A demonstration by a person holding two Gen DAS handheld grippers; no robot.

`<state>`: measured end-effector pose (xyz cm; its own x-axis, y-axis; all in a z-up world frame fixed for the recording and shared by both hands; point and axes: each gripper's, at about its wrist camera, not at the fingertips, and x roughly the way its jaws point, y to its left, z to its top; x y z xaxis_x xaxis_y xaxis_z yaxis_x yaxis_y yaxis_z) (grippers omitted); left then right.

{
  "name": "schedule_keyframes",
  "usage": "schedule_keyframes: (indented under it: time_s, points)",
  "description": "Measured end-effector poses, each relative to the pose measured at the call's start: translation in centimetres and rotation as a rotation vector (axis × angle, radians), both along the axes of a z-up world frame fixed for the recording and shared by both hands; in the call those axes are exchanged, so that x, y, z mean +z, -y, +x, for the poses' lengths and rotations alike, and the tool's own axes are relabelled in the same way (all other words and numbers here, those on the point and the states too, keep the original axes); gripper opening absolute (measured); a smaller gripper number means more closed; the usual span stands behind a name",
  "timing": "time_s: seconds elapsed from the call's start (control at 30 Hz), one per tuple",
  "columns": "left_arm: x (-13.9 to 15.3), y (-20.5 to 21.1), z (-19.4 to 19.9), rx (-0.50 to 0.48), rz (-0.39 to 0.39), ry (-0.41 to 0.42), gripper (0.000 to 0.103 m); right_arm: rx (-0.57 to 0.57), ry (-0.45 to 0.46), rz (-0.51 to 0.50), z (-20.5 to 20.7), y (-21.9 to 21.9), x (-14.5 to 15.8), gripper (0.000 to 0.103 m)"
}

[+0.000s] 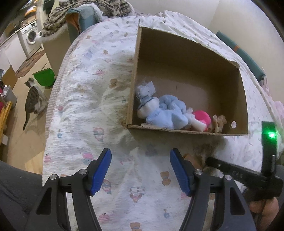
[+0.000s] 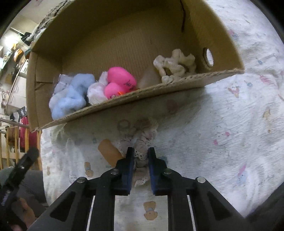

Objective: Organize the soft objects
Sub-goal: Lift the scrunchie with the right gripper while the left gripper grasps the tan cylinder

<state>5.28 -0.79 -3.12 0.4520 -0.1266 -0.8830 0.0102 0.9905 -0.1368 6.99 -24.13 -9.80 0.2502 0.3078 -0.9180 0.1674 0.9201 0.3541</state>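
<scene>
A cardboard box (image 1: 177,131) lies on a white printed bedspread (image 1: 99,99). Inside are a light blue plush toy (image 1: 165,113), a pink and white plush (image 1: 201,119) and a small beige toy (image 1: 219,122). They also show in the right wrist view: blue plush (image 2: 71,96), pink plush (image 2: 120,81), beige toy (image 2: 175,65), box (image 2: 124,101). My left gripper (image 1: 140,156) is open and empty above the bedspread, before the box. My right gripper (image 2: 140,152) is shut on a small soft doll (image 2: 143,138) with grey-pink cloth, just in front of the box's near wall.
A tabby cat (image 1: 33,101) sits on the floor to the left beside a green bin (image 1: 44,77). A washing machine (image 1: 30,37) stands far left. A knitted blanket (image 1: 85,12) is piled at the bed's far end. A tan cylinder (image 2: 110,152) lies beside the doll.
</scene>
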Motion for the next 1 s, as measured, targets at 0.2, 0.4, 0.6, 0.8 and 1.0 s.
schedule_keyframes:
  time_s: [0.2,0.4,0.6,0.8,1.0]
  points:
    - [-0.6,0.7,0.0,-0.018,0.006,-0.028,0.065,-0.043,0.060,0.059,-1.4,1.3,2.0,0.015]
    - [-0.9,2.4,0.1,-0.014,-0.013,-0.075,0.065,-0.100,0.127,0.106,-2.8,3.6,4.2,0.015]
    - [-1.6,5.3,-0.3,0.014,-0.036,-0.112,0.065,-0.192,0.119,0.145,-3.9,6.4,3.7,0.015]
    - [-4.0,8.7,0.2,0.023,-0.080,-0.197,0.057,-0.248,0.091,0.189,-4.0,8.1,3.4,0.015]
    - [-6.4,11.8,1.9,0.018,-0.036,-0.252,0.042,-0.247,0.105,0.187,-4.2,8.3,3.7,0.015]
